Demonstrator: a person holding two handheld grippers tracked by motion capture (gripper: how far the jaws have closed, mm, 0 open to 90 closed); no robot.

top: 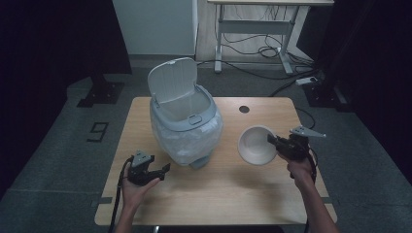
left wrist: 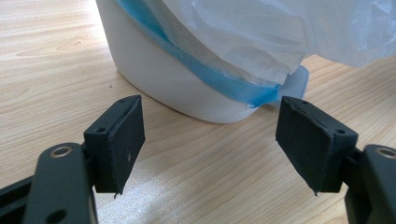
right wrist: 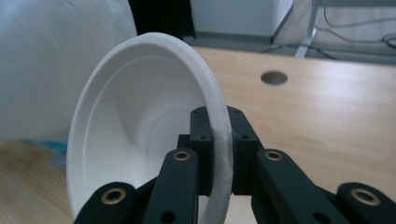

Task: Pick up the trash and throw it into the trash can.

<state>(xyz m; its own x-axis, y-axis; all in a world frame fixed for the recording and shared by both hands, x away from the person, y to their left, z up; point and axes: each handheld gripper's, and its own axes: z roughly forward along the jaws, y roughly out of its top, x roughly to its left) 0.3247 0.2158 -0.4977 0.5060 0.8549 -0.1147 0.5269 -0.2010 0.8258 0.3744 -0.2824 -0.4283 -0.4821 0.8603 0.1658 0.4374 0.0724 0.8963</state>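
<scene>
1. We hold a white bowl by its rim, the right gripper clamped on it, one of its fingers inside the wall and the other outside; the bowl is tipped on edge, off the desk.
2. Our left gripper rests low with its fingers spread wide and nothing between them; the base of the bin stands just ahead of them.
3. In the high view the bin has its lid up, and the bowl hangs beside it, on the side away from our left fingers.
4. The thin rim is a narrow hold (only the edge is pinched), so we judge the bowl could pivot or slip if we swing it quickly.
5. Its far edge could also catch the loose plastic liner or knock the bin's wall if we come in too low.
</scene>
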